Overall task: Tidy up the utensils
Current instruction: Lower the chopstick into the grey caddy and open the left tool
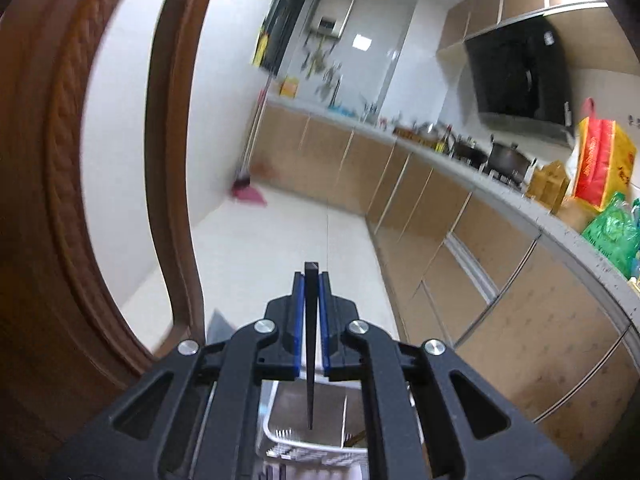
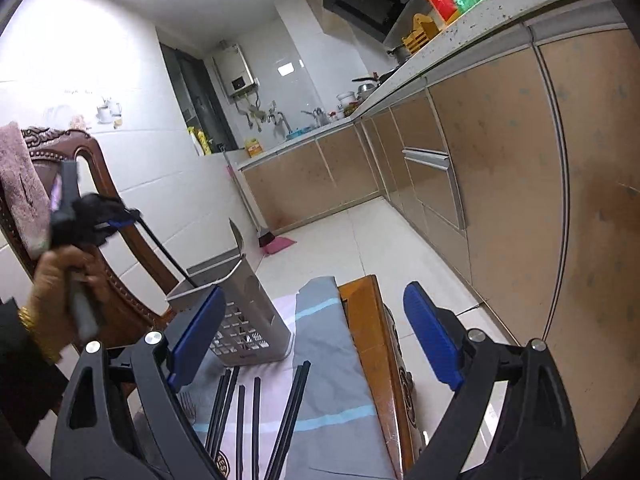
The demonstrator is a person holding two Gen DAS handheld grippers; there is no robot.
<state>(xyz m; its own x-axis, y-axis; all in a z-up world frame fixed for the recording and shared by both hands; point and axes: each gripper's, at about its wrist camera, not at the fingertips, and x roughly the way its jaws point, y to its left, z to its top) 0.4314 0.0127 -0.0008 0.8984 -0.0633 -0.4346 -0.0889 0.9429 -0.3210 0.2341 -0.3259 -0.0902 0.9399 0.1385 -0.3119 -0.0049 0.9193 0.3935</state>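
1. The left gripper [image 1: 311, 320] is clamped on one black chopstick [image 1: 311, 344], pinched between the blue pads [image 1: 297, 320]. In the right wrist view the same gripper [image 2: 120, 220] is seen held up by a hand [image 2: 64, 272], with the chopstick [image 2: 164, 250] slanting down so that its tip is right at the holder's rim.

2. Below the left gripper, the holder [image 1: 316, 446] can be made out through the linkage, with the chopstick tip pointing down into it. So this stick is judged to be mid-drop: aimed and partly in, but not let go yet.

3. The right gripper [image 2: 316, 332] is spread wide and nothing is held in it. It is parked above the loose pile, so the next pick looks like it's being lined up.

4. The holder [image 2: 240, 312] is a grey perforated caddy stood on the cloth [image 2: 332, 392], just beyond the pile. A blade-like piece of metal [image 2: 236, 232] sticks up out of it, so at least something is already stowed. What else is inside can't be told from here.

5. Still left on the cloth: several black chopsticks [image 2: 256, 424] lying loose near the right gripper, and fork tines [image 2: 186, 402] peeking out beside the left finger. A rough count of six or so sticks can be made, but the bottom of the view cuts them off.

6. Overall it's judged as early-to-middle: one stick on the way in, most of the pile untouched.

7. The cloth is laid over the counter [image 2: 372, 320], whose wooden edge shows at the right.
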